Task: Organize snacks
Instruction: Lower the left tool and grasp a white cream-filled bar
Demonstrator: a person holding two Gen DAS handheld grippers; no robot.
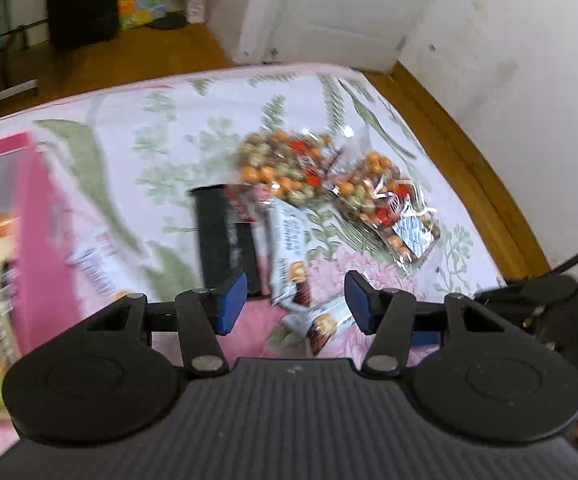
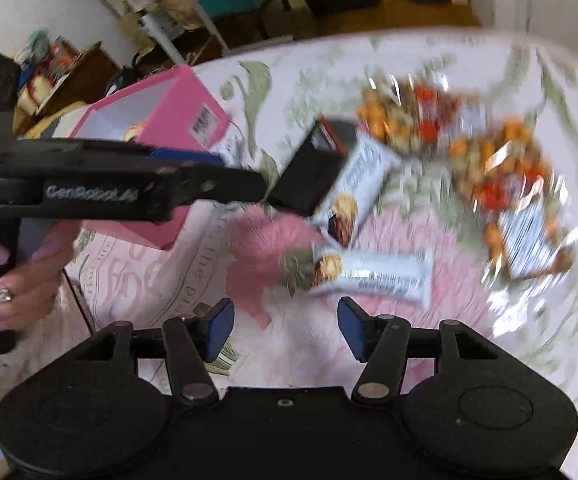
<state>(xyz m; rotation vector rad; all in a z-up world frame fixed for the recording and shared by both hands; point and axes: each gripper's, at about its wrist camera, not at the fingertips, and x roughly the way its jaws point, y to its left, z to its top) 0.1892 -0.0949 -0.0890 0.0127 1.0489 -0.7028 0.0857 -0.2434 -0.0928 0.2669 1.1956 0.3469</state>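
Note:
Snacks lie on a floral cloth: two clear bags of mixed nuts [image 1: 285, 164] [image 1: 385, 208], a black packet [image 1: 225, 236], and two white snack bars [image 1: 291, 252] [image 1: 321, 326]. The right wrist view shows the same bars [image 2: 353, 188] [image 2: 373, 272], black packet [image 2: 315, 172] and nut bags [image 2: 409, 116] [image 2: 517, 196]. A pink box [image 1: 45, 236] [image 2: 169, 120] stands at the left with snacks inside. My left gripper [image 1: 295, 300] is open and empty above the bars. My right gripper [image 2: 285, 326] is open and empty just short of the nearer bar.
The left gripper's body [image 2: 129, 190] crosses the right wrist view in front of the pink box. The table's wooden edge [image 1: 469, 160] runs along a white wall at the right. Shelves and clutter [image 2: 161, 20] stand beyond the far edge.

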